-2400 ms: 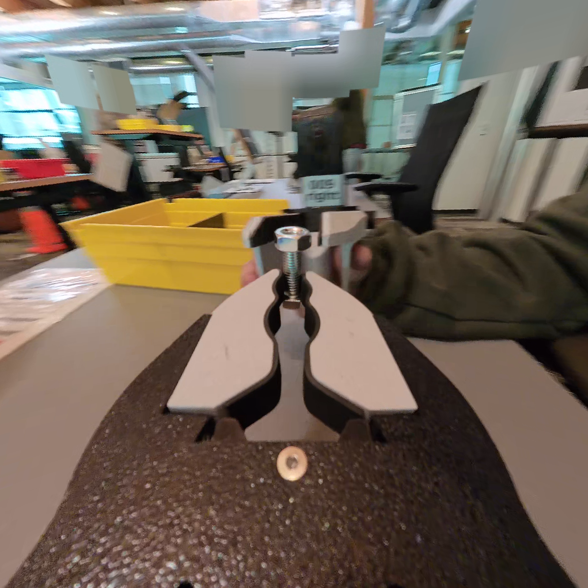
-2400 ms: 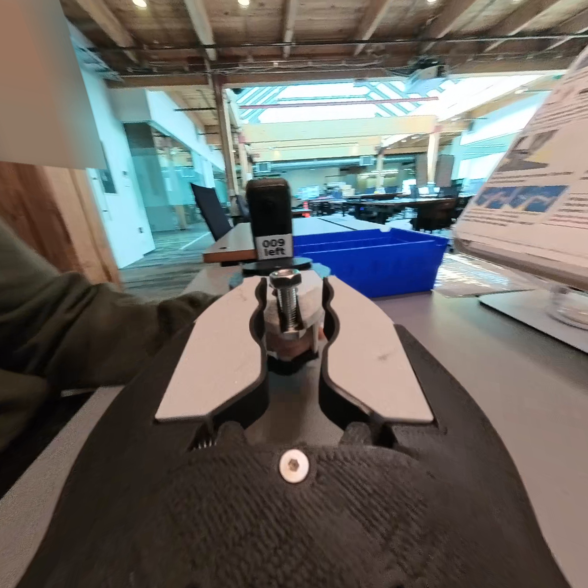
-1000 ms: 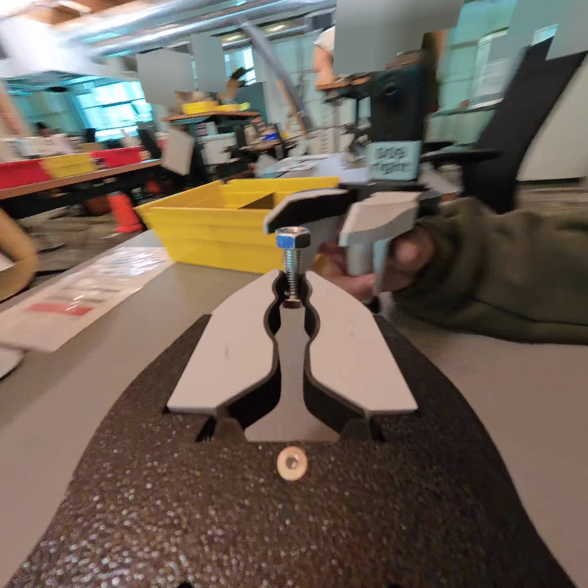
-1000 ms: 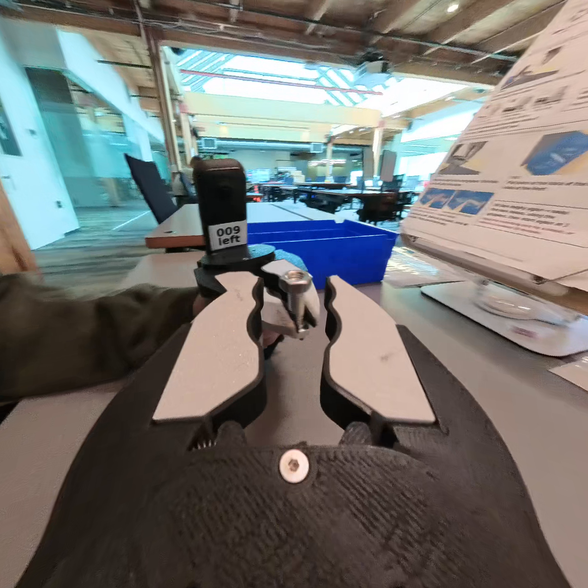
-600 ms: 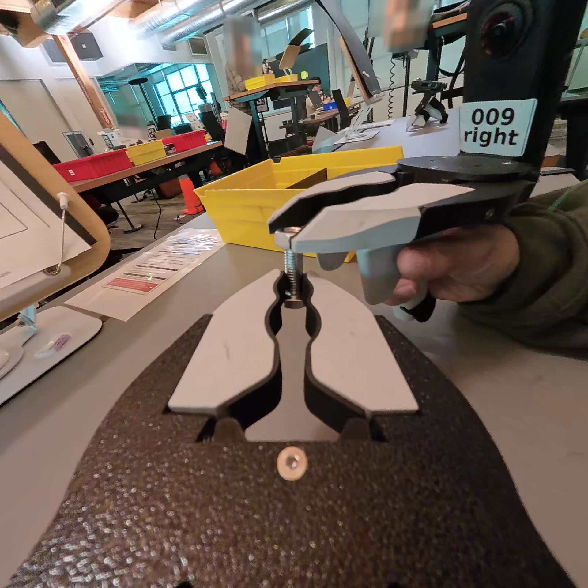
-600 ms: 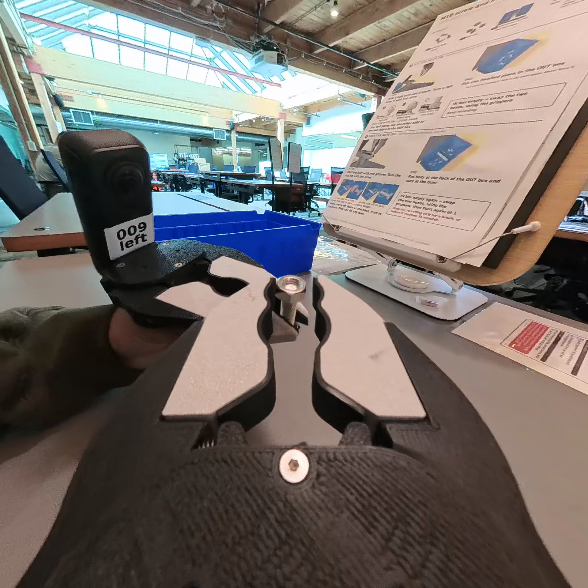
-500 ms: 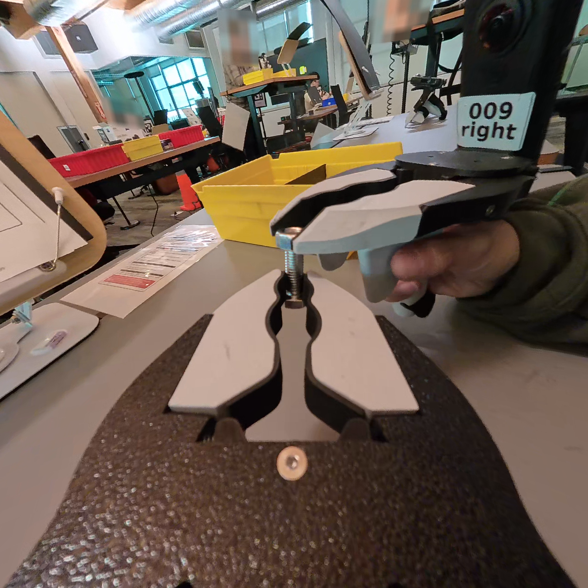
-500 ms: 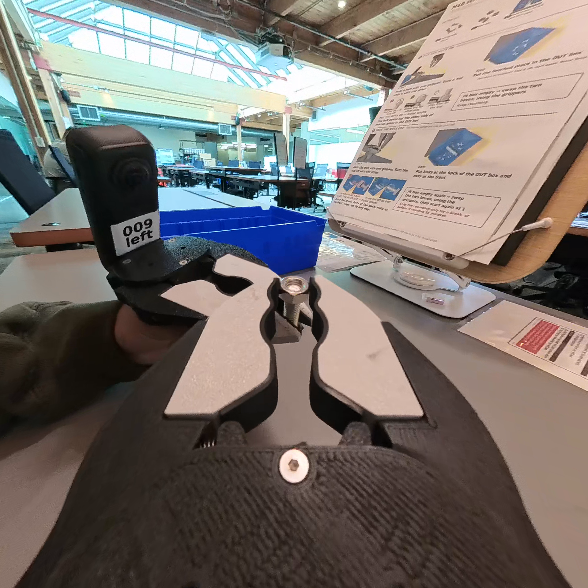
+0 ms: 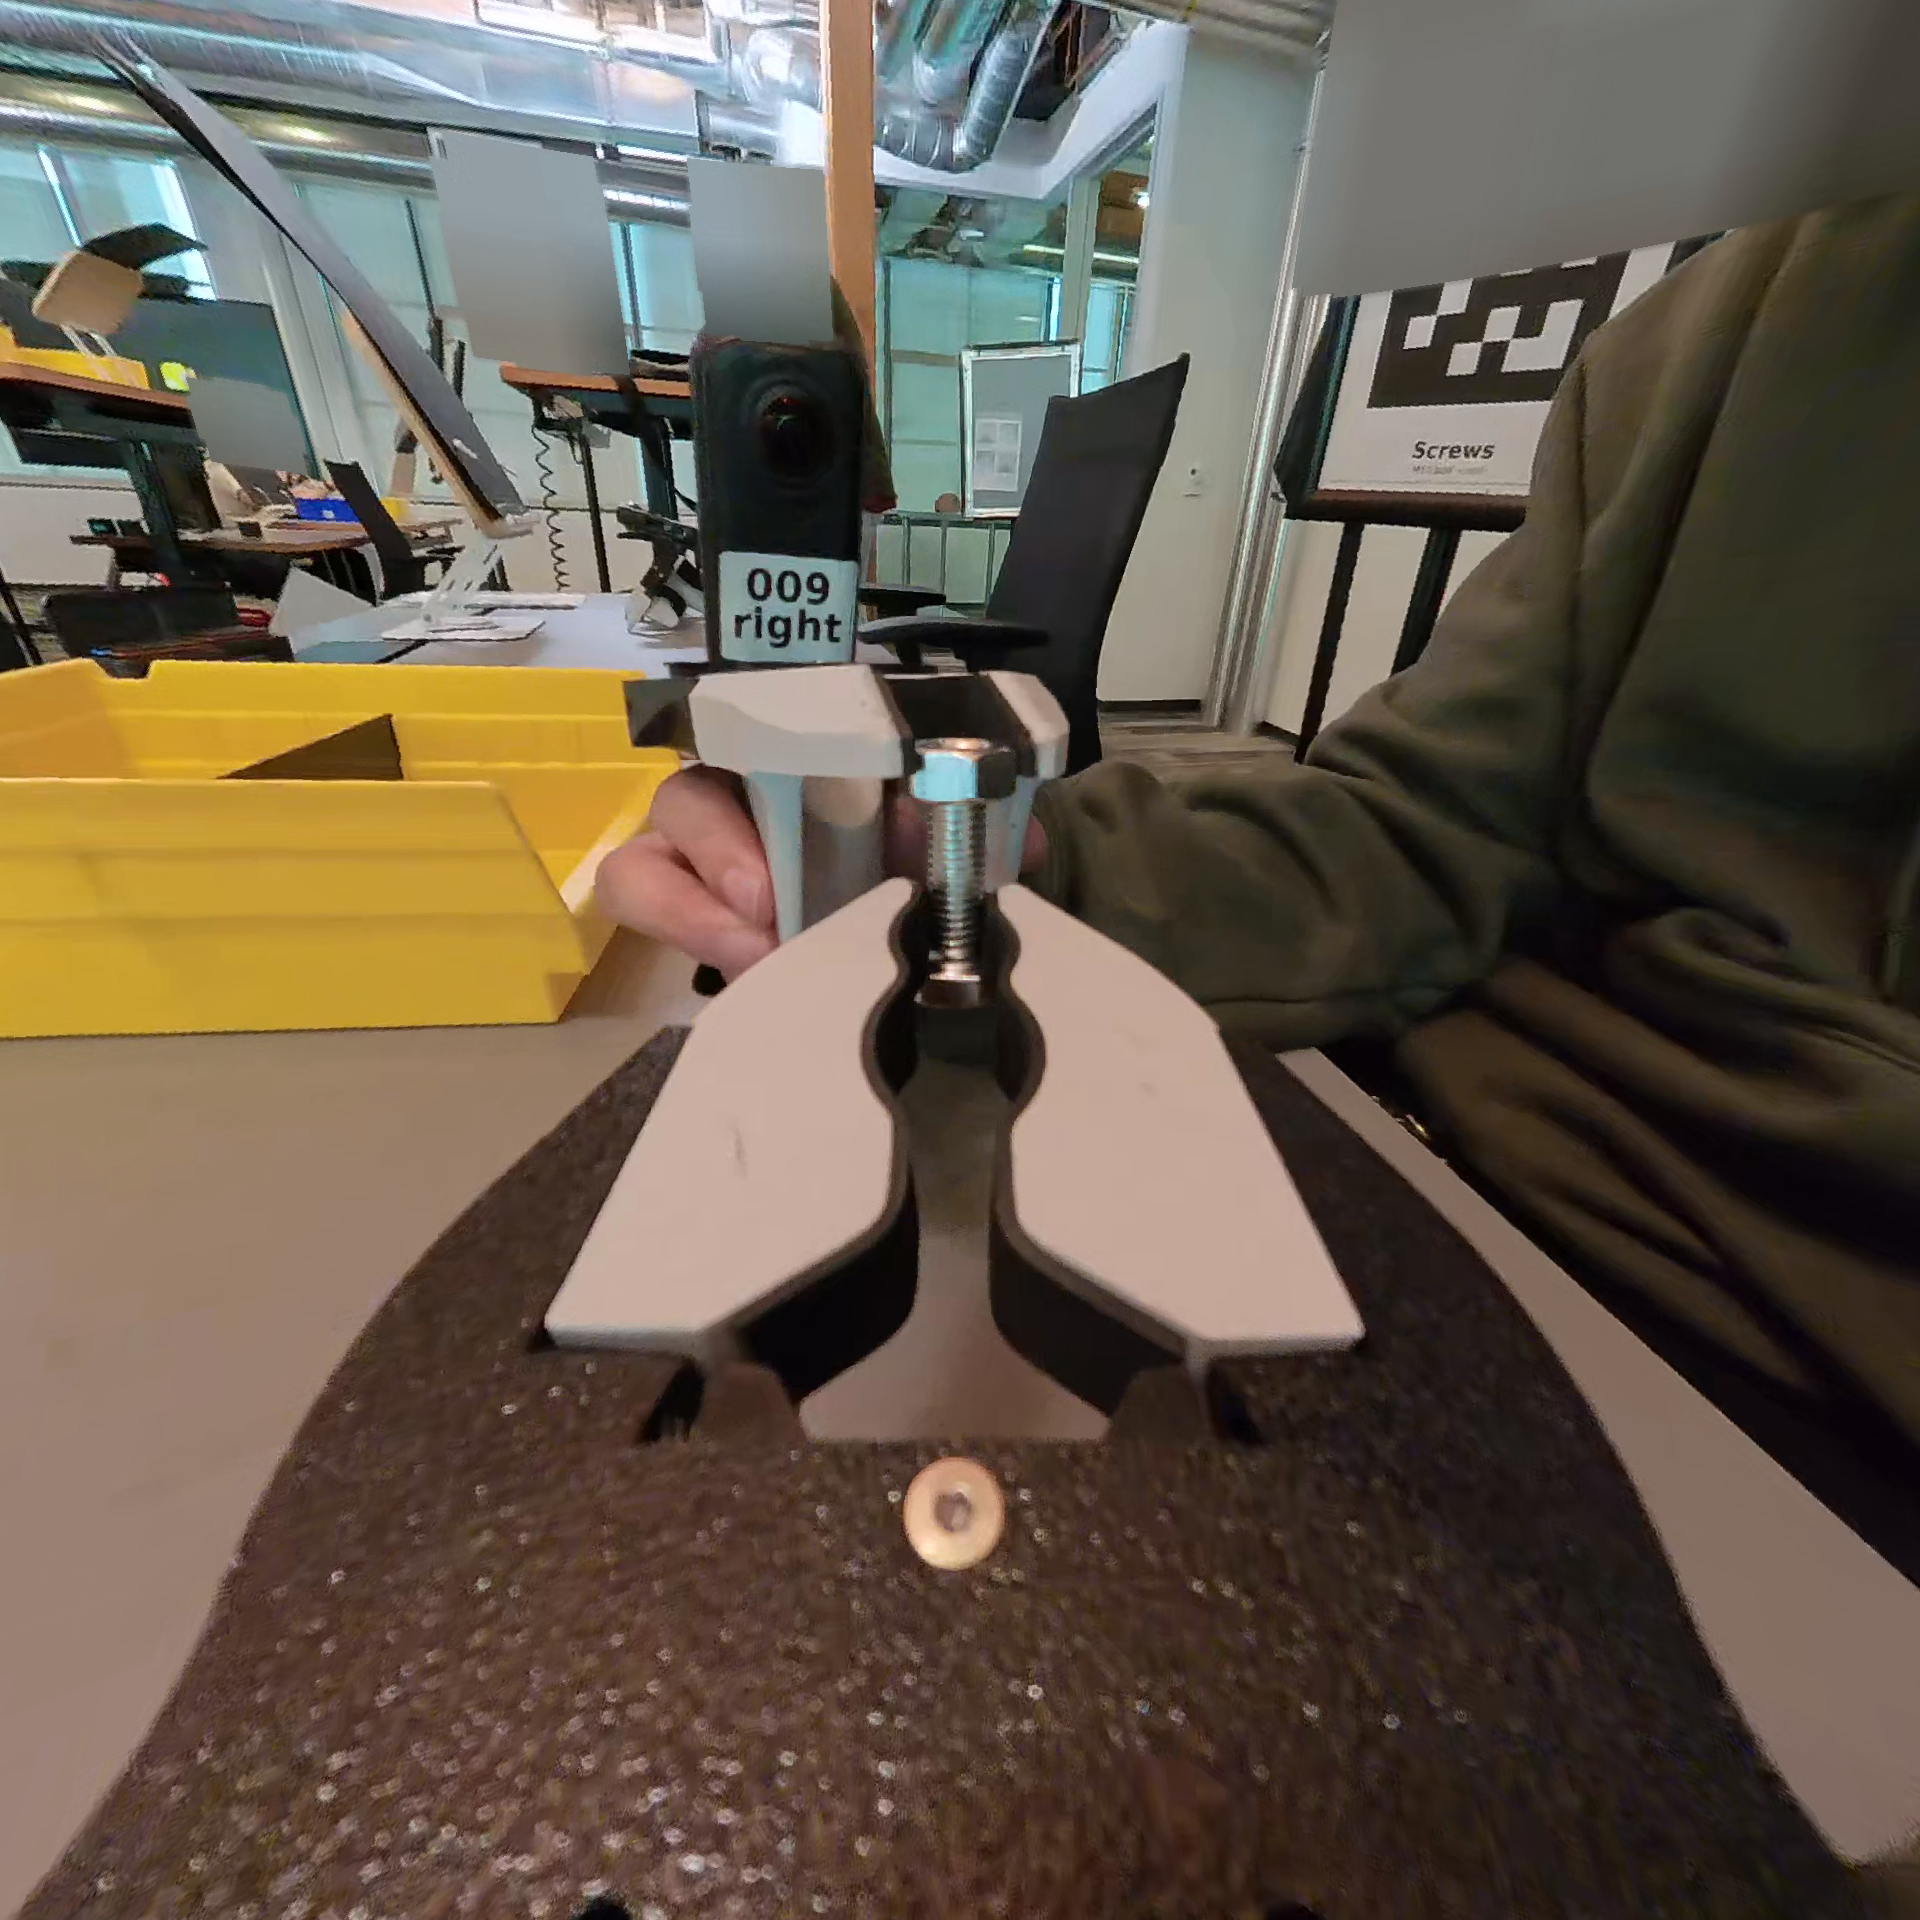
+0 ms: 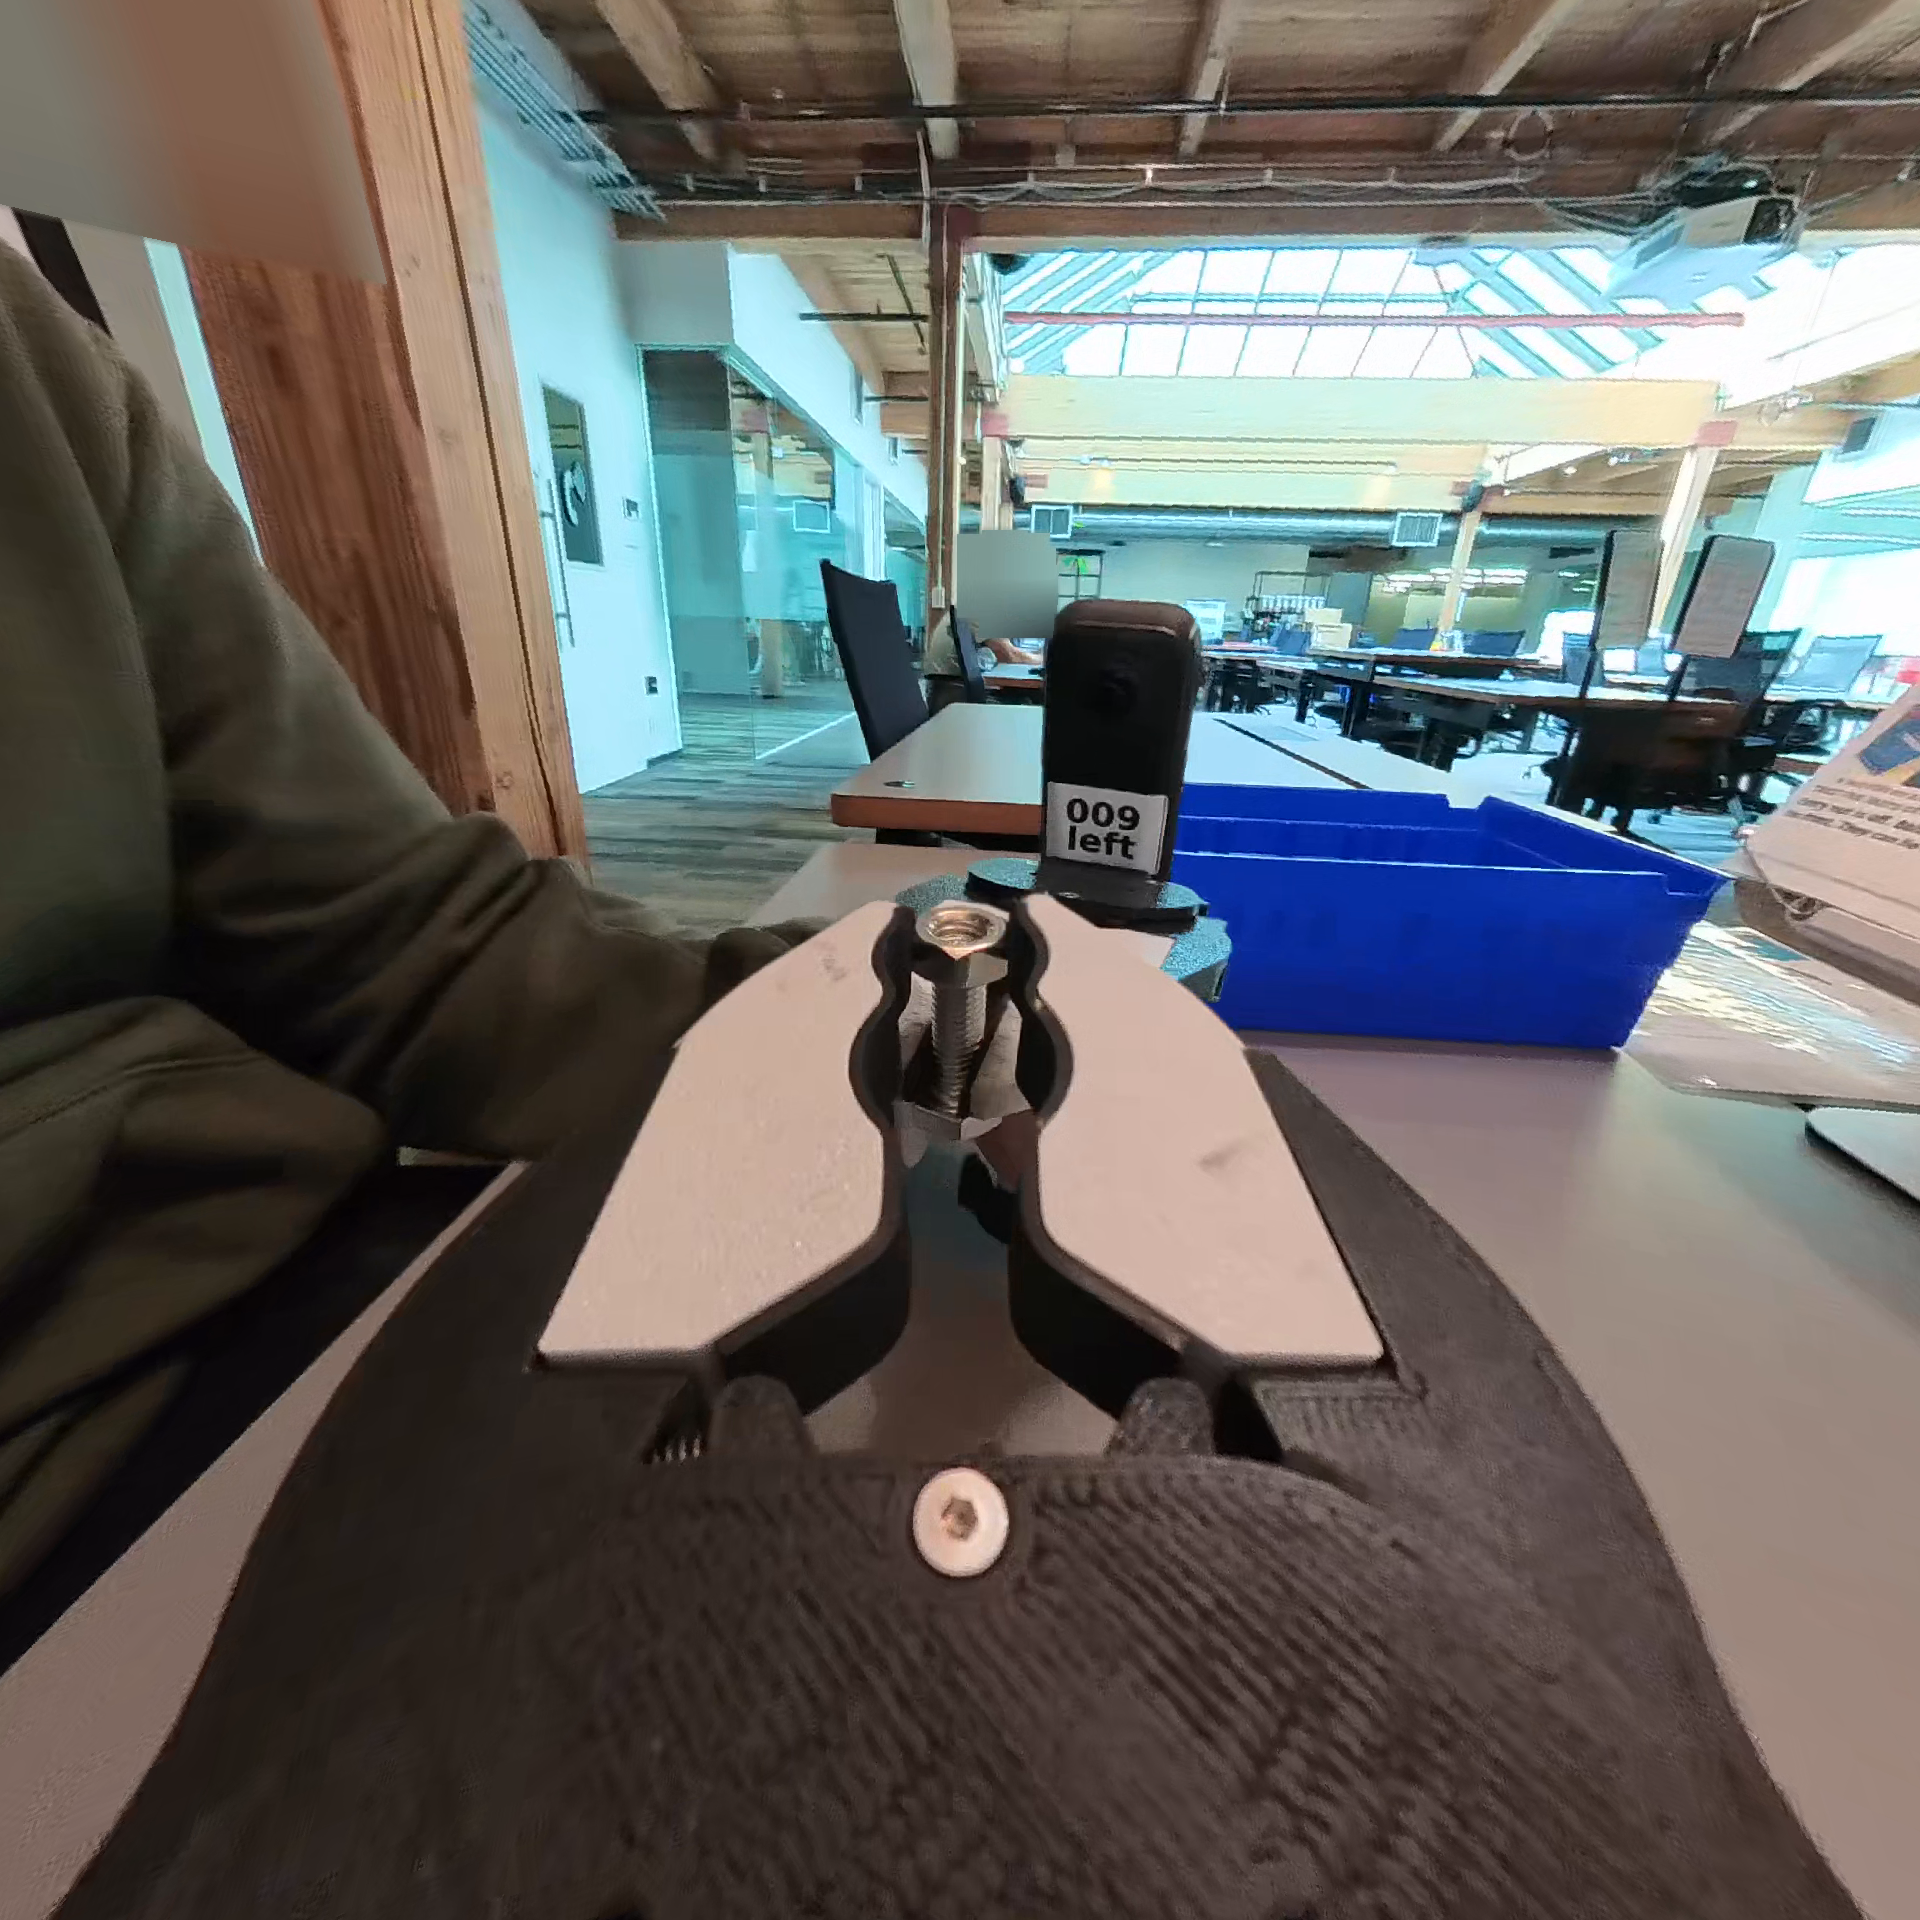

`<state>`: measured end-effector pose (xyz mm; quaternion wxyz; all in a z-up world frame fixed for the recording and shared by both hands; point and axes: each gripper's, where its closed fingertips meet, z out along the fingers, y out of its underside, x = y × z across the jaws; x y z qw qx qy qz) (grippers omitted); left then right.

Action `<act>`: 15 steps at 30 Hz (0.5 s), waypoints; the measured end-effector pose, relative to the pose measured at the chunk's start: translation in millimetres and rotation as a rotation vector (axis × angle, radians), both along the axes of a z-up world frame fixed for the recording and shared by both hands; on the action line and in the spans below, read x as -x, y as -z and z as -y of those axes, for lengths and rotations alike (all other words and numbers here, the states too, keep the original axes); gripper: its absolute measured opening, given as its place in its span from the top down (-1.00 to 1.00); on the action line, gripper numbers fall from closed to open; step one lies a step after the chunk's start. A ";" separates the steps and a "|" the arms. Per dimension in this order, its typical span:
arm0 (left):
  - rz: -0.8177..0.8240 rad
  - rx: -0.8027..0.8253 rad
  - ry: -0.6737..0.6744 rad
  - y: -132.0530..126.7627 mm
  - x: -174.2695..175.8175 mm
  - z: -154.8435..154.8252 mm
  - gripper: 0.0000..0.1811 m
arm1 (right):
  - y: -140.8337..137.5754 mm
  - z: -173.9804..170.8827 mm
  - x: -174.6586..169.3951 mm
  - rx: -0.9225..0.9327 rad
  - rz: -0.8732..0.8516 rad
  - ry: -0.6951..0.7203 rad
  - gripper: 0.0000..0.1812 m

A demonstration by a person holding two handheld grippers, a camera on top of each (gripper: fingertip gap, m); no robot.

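A silver bolt [image 9: 958, 862] stands upright over the grey table [image 9: 208, 1195], hex head on top. My left gripper [image 9: 956, 925] is shut on the nut [image 9: 954, 987] at the bolt's lower end. My right gripper [image 9: 914, 727] faces it from behind, held by a hand, with its fingers at the bolt head [image 9: 961, 771]. In the right wrist view my right gripper [image 10: 961, 930] is shut on the bolt head [image 10: 958, 938]. The threaded shaft [image 10: 951, 1039] runs down to the nut [image 10: 940, 1120]. The left gripper's camera [image 10: 1117, 717] rises just behind.
A yellow bin [image 9: 260, 862] sits on the table left of the grippers. A blue bin [image 10: 1434, 935] sits beyond them in the right wrist view, with a paper stand [image 10: 1849, 831] at the right edge. A green sleeve [image 9: 1558, 779] fills the near side. Only a small space, under 4 cm, lies between the two pairs of fingers.
The right gripper, open and apart a second ago, came over the bolt head from the side and shut on it. Both grippers have swung round and now face each other.
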<state>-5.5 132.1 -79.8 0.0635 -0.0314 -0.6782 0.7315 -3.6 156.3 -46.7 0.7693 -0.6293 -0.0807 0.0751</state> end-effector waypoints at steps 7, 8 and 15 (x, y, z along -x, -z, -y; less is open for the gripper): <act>0.044 -0.039 -0.270 5.0 -37.2 -3.4 0.90 | 5.8 -0.6 -40.0 0.003 -0.058 0.274 0.66; 0.052 -0.039 -0.303 5.1 -41.3 -4.3 0.90 | 6.9 -0.3 -45.1 0.012 -0.073 0.301 0.61; 0.067 -0.073 -0.492 12.4 -67.1 -17.8 0.90 | 17.1 -4.3 -62.2 0.061 -0.058 0.450 0.56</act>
